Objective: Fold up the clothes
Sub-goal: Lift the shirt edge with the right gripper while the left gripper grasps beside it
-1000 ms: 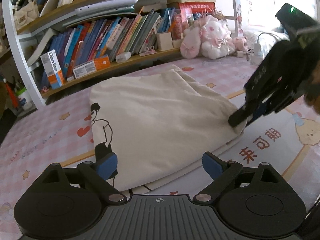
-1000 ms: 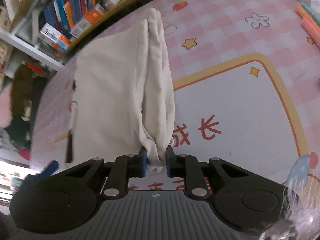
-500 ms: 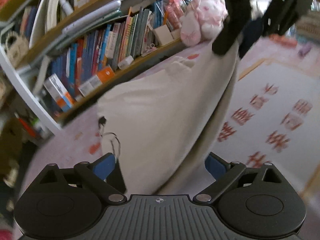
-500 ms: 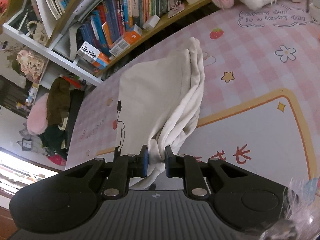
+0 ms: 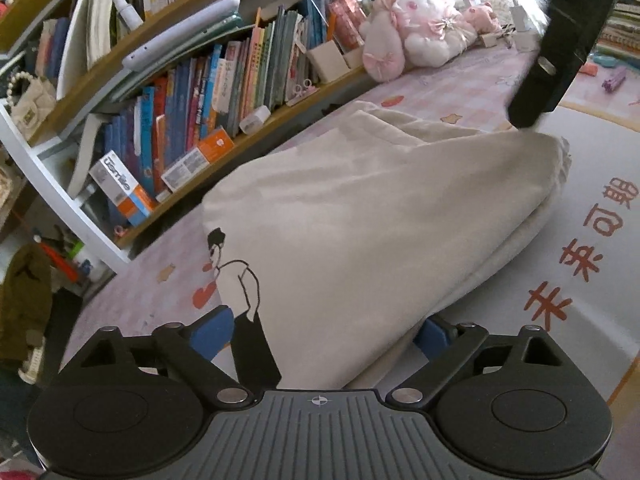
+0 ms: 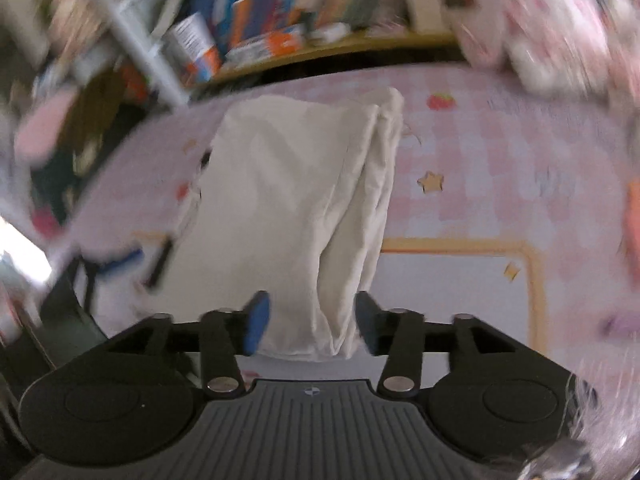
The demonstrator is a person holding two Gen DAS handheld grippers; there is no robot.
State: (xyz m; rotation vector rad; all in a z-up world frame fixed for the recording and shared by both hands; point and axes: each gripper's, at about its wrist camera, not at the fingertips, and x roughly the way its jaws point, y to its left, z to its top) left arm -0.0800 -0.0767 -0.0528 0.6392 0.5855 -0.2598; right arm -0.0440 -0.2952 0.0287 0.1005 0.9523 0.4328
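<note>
Left wrist view gives me the widest thing first: the pink checked play mat with stars, a yellow-bordered pale panel and red characters [image 5: 532,80], spread over the floor. Behind it I see the long wooden bookshelf packed with upright books and boxes [image 5: 224,92], and at its right end a pink and white plush toy [image 5: 416,36].

On the mat lies the cream cotton garment with a black line-drawn figure printed on it [image 5: 360,216], folded into a thick, layered bundle. It runs from the shelf side toward my cameras, the printed figure on its left edge and stacked folded edges on its right.

My left claw [image 5: 322,332] stands wide open, its blue-padded fingers [image 5: 212,330] either side of the garment's near corner; the cloth passes between them with neither pad pressing on it. I cannot tell whether the fabric brushes the right-hand pad.

My right claw [image 6: 310,322] is open as well, with the narrow folded end of the garment [image 6: 304,216] lying between its blue fingertips [image 6: 256,322], a gap showing on each side. That view is heavily blurred, so finer contact is beyond me. From the left wrist view the right claw's dark body [image 5: 560,48] hangs above the garment's far right corner.
</note>
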